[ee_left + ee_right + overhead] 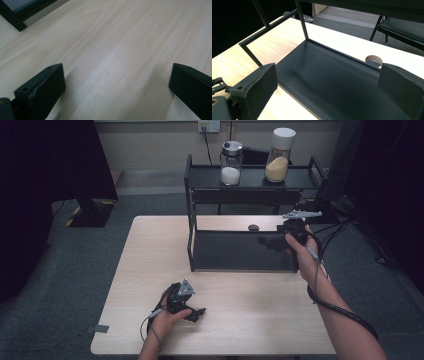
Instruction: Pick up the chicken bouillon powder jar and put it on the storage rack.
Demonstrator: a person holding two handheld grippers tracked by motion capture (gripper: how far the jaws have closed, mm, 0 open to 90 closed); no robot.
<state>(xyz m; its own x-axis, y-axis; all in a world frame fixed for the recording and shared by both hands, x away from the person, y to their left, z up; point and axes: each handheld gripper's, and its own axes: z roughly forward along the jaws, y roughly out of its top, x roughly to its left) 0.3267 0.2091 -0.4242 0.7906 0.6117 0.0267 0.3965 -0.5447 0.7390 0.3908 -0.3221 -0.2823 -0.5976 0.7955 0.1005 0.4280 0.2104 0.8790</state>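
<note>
a person at a pale wooden table (240, 295) holds a two-jaw tool in each hand; the right gripper (272, 242) hangs at the right end of a black two-tier rack (240, 250), its jaws spread wide apart with nothing between them, the rack's dark lower shelf (332, 82) lying just ahead of and below them and a small round hole in the tabletop (373, 60) beyond the shelf's far edge; the left gripper (199, 312) rests low over bare wood near the front edge, jaws likewise wide apart and empty, a corner of the rack ahead to its left; two jars, one of white grains (231, 164) and one of yellow (279, 156), stand on the top shelf, well beyond both grippers
</note>
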